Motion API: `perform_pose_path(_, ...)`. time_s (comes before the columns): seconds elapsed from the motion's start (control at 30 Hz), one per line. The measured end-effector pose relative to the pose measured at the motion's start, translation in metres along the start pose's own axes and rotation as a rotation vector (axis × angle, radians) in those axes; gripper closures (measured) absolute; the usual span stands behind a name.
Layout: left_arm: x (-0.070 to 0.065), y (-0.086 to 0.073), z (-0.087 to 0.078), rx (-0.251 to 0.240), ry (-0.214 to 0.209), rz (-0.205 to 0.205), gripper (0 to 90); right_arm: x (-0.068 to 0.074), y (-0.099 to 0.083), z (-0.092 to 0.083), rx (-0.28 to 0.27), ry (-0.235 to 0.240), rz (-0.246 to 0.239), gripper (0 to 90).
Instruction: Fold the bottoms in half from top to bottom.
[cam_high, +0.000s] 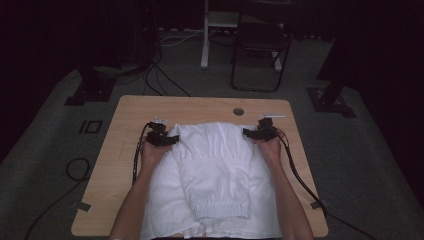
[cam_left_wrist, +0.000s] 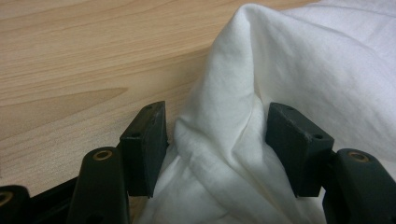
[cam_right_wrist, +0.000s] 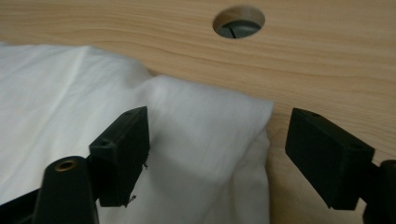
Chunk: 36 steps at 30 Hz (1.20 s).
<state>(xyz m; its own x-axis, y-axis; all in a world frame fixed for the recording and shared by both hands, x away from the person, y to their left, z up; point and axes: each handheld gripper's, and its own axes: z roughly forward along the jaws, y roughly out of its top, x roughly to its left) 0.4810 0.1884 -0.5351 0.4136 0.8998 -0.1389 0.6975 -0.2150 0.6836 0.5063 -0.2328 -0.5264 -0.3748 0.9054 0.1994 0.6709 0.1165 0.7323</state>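
**White garment on the table, a gripper at each far corner**

Starting with the left gripper (cam_left_wrist: 217, 126): jaws clamped on a bunched-up fold of the white garment (cam_left_wrist: 243, 140), cloth squeezed between both pads and rising in a peak above them. Looks like a proper grip, pads pressing in from both sides. In the high view, sitting at the garment's far left corner (cam_high: 162, 137), hand (cam_high: 151, 155) right behind it, cable trailing back along the forearm.

Right gripper (cam_right_wrist: 217, 154): jaws standing wide, nothing pinched. Left pad over the cloth, right pad out over bare wood, with the garment's corner lying flat between them. No earlier shot to compare, so just that: open, straddling the corner, not pressing on it. From above, parked at the far right corner (cam_high: 260, 132), hand (cam_high: 270, 147) behind, cable running off toward the table's right edge.

Garment itself (cam_high: 215, 165): spread across the middle of the wooden table (cam_high: 130, 110), reaching the near edge between the two forearms. Folded section lying on top in the middle, ribbed band at its near end. Far edge stretched between the two grippers.

Further out: round cable hole (cam_high: 238, 111) in the tabletop just beyond the garment, also visible in the right gripper view (cam_right_wrist: 238, 22). Behind the table, a dark chair (cam_high: 260, 50) on grey carpet, cables snaking over the floor, background mostly black.
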Motion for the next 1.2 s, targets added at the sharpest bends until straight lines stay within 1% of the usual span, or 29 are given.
perform_pose_path(0.03,0.000,0.000,0.000,-0.001,0.000,0.000,39.7,-0.002,0.000,0.005,0.012,-0.014,0.012,18.7)
perform_pose_path(0.07,0.000,-0.001,0.000,-0.002,0.002,0.002,39.7,-0.003,0.000,0.008,0.021,-0.024,0.034,18.6)
perform_pose_path(0.1,0.000,-0.001,0.000,-0.005,0.003,0.003,39.7,-0.004,0.000,0.011,0.030,-0.031,0.039,18.7)
perform_pose_path(0.13,0.000,-0.001,0.000,-0.009,0.002,0.003,39.8,-0.004,-0.001,0.013,0.042,-0.028,0.038,19.0)
perform_pose_path(0.17,0.000,-0.002,0.000,-0.012,0.001,0.002,39.8,-0.003,-0.002,0.014,0.052,-0.035,0.029,19.2)
perform_pose_path(0.23,0.000,-0.002,0.000,-0.015,0.003,0.002,39.8,-0.001,-0.004,0.016,0.057,-0.038,0.014,22.0)
perform_pose_path(0.27,-0.001,-0.002,0.000,-0.015,0.005,0.000,39.8,0.001,-0.004,0.016,0.055,-0.035,0.010,25.5)
perform_pose_path(0.33,-0.001,-0.002,0.000,-0.016,0.003,-0.010,40.5,0.004,-0.005,0.016,0.053,-0.033,-0.008,38.2)
perform_pose_path(0.37,0.000,-0.002,0.000,-0.021,-0.015,-0.021,43.8,0.006,-0.006,0.015,0.047,-0.027,-0.015,45.4)
perform_pose_path(0.4,0.001,-0.002,0.000,-0.024,-0.031,-0.033,47.9,0.007,-0.007,0.015,0.047,-0.020,-0.013,53.8)
perform_pose_path(0.43,0.002,-0.003,0.000,-0.027,-0.050,-0.052,52.7,0.008,-0.008,0.014,0.048,-0.003,-0.006,63.3)
perform_pose_path(0.47,0.003,-0.003,0.000,-0.026,-0.078,-0.066,59.1,0.009,-0.008,0.014,0.056,0.017,0.007,70.1)
perform_pose_path(0.5,0.003,-0.004,0.000,-0.026,-0.092,-0.076,65.4,0.009,-0.009,0.014,0.062,0.039,0.022,75.9)
perform_pose_path(0.53,0.003,-0.004,0.001,-0.023,-0.105,-0.081,69.9,0.008,-0.009,0.013,0.065,0.053,0.033,79.7)
perform_pose_path(0.6,0.004,-0.004,-0.001,-0.024,-0.120,-0.100,76.8,0.006,-0.011,0.010,0.057,0.070,0.058,82.6)
perform_pose_path(0.67,0.007,-0.003,-0.005,-0.040,-0.145,-0.126,79.9,0.003,-0.011,0.003,0.028,0.086,0.067,83.4)
perform_pose_path(0.73,0.011,-0.001,-0.014,-0.077,-0.177,-0.145,80.7,-0.002,-0.008,-0.007,-0.021,0.118,0.087,84.0)
perform_pose_path(0.77,0.013,0.001,-0.019,-0.102,-0.199,-0.160,80.8,-0.003,-0.005,-0.013,-0.043,0.132,0.086,84.2)
perform_pose_path(0.8,0.013,0.003,-0.024,-0.125,-0.213,-0.165,80.9,-0.003,-0.002,-0.019,-0.059,0.137,0.071,84.3)
perform_pose_path(0.83,0.013,0.003,-0.024,-0.125,-0.213,-0.165,80.9,-0.003,-0.002,-0.019,-0.059,0.137,0.071,84.3)
perform_pose_path(0.87,0.012,0.009,-0.035,-0.163,-0.226,-0.151,80.9,-0.003,0.002,-0.025,-0.075,0.135,0.052,84.3)
perform_pose_path(0.9,0.011,0.013,-0.041,-0.175,-0.225,-0.136,80.9,0.000,0.011,-0.038,-0.123,0.137,0.021,84.3)
perform_pose_path(0.97,0.007,0.018,-0.053,-0.204,-0.227,-0.107,80.9,0.004,0.019,-0.052,-0.176,0.142,-0.003,84.3)
perform_pose_path(1.03,0.004,0.021,-0.063,-0.209,-0.216,-0.068,80.7,0.010,0.023,-0.062,-0.199,0.138,-0.046,84.2)
perform_pose_path(1.07,0.003,0.021,-0.067,-0.208,-0.214,-0.051,80.7,0.011,0.024,-0.066,-0.204,0.146,-0.060,84.2)
perform_pose_path(1.1,0.001,0.020,-0.069,-0.209,-0.217,-0.043,80.6,0.013,0.022,-0.070,-0.209,0.151,-0.074,84.1)
perform_pose_path(1.2,-0.002,0.013,-0.077,-0.208,-0.229,-0.014,80.5,0.016,0.012,-0.080,-0.226,0.167,-0.101,84.1)
